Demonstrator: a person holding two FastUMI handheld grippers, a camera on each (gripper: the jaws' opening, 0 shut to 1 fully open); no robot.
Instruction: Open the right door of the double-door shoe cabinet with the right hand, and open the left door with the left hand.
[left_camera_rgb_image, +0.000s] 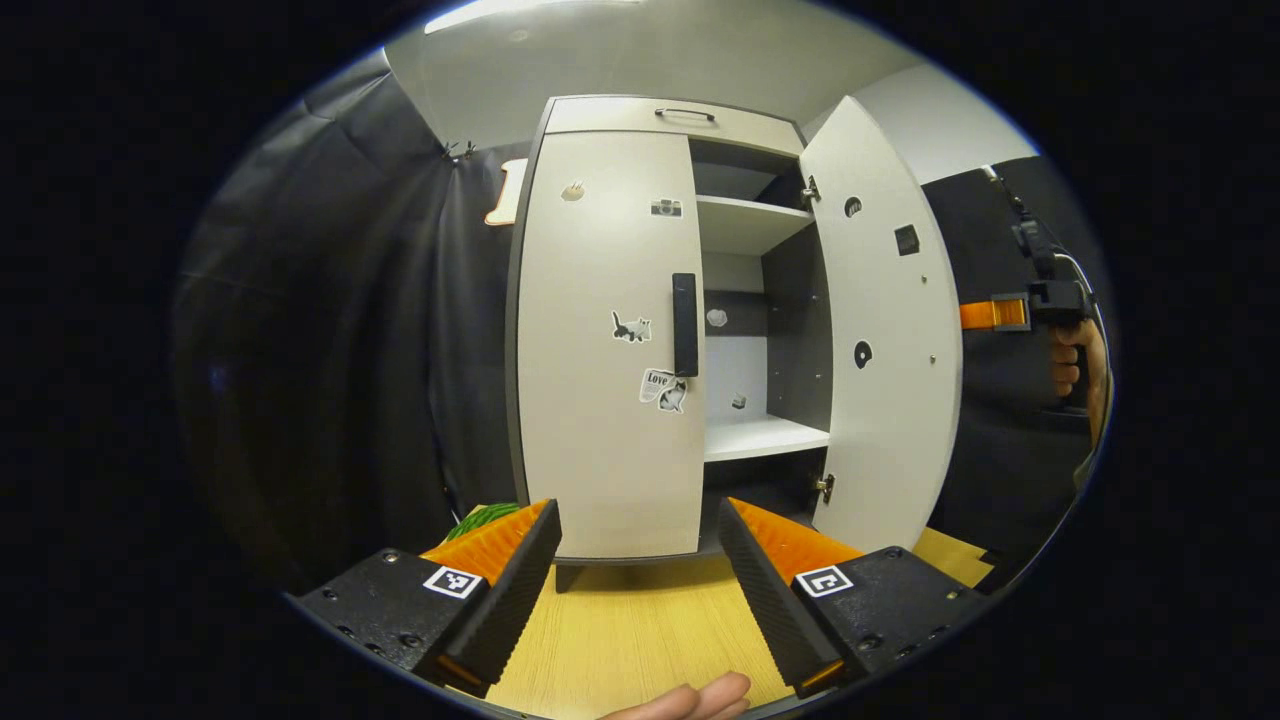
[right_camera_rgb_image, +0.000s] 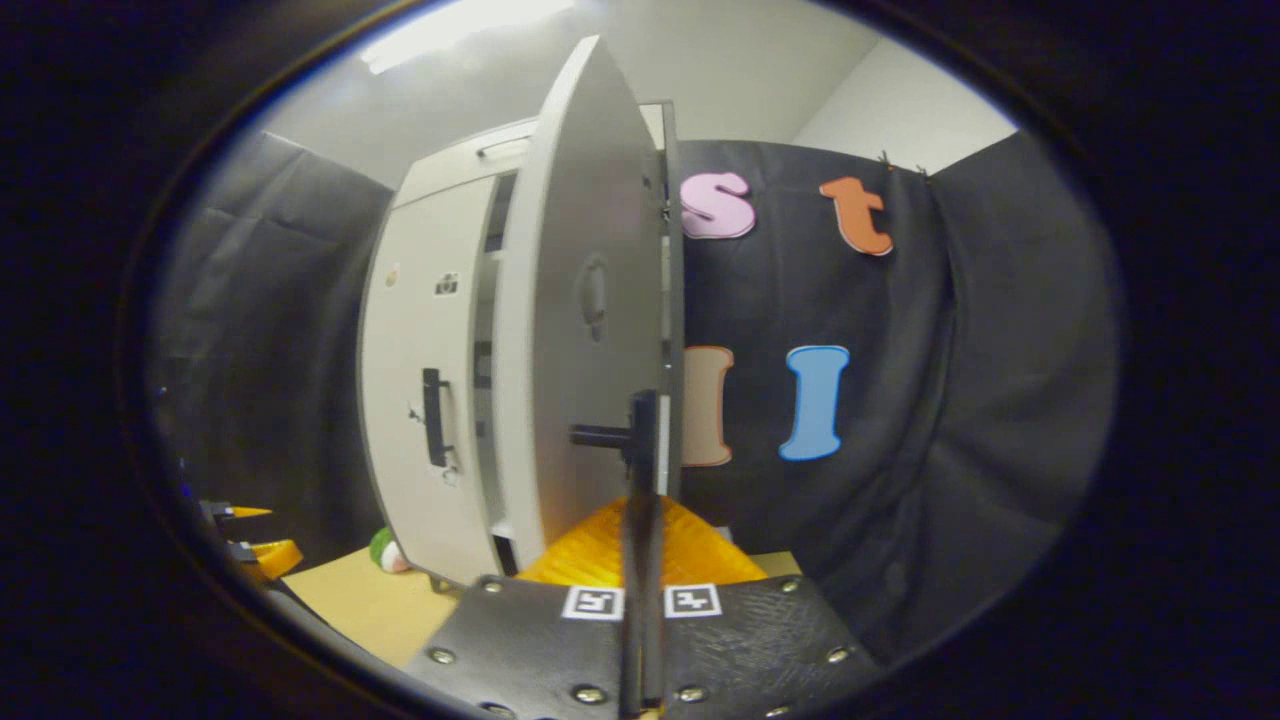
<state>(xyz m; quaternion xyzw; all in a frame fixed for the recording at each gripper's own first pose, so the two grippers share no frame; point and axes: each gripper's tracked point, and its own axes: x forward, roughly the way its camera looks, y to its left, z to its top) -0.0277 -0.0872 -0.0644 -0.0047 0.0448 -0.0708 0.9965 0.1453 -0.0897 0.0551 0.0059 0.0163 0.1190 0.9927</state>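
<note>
Here the shoe cabinet (left_camera_rgb_image: 620, 340) stood on a pale wooden desk (left_camera_rgb_image: 640, 630), toward its far edge, with black cloth hanging as the booth's wall (left_camera_rgb_image: 330, 330) on both sides and a grey-white room wall and a ceiling light above. The left door (left_camera_rgb_image: 605, 340) was shut, its dark handle (left_camera_rgb_image: 685, 324) on the inner edge among a few small stickers. The right door (left_camera_rgb_image: 890, 340) stood swung wide, baring white shelves (left_camera_rgb_image: 765, 436) and a dark interior.

In the left gripper view the left claw (left_camera_rgb_image: 640, 590) hung released, its fingers spread wide over the desk in front of the closed door and touching nothing. Off to the right of the open door, the other gripper (left_camera_rgb_image: 1030, 310) showed in a hand (left_camera_rgb_image: 1075, 360), partly cut by the picture's rim.

In the right gripper view the right claw (right_camera_rgb_image: 640, 560) was clenched on the right door handle (right_camera_rgb_image: 640, 440), seen edge-on as a thin dark bar between the fingers. The door (right_camera_rgb_image: 580, 330) itself was blurred. A green and white thing (right_camera_rgb_image: 385, 550) by the cabinet's foot was too small to name.
</note>
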